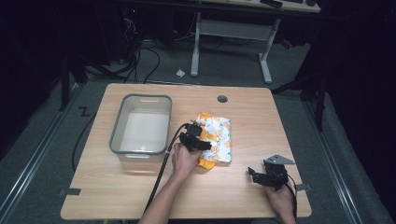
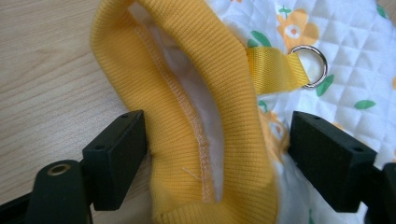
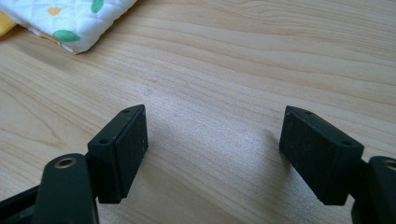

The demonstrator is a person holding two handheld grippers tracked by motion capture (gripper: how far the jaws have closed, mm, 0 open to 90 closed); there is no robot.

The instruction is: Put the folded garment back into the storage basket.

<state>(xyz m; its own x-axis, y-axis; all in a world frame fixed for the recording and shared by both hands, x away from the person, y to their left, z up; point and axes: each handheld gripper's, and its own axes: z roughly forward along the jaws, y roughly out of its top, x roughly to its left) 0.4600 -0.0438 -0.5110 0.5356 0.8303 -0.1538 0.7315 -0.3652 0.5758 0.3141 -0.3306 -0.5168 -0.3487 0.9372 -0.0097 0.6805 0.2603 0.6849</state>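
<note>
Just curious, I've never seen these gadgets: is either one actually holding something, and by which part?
Nothing is held yet. The left tool is open around the garment's yellow ribbed cuff; the right tool is open over bare table.

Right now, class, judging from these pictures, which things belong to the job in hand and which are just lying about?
In use, as it seems:
- quilted garment, its yellow ribbed cuff between the open left tongs
- grey bin, beside it, perhaps its destination

Lying about or idle:
- right tongs, open over bare table
- metal ring on the garment's strap
- scrap of paper on the floor
</note>
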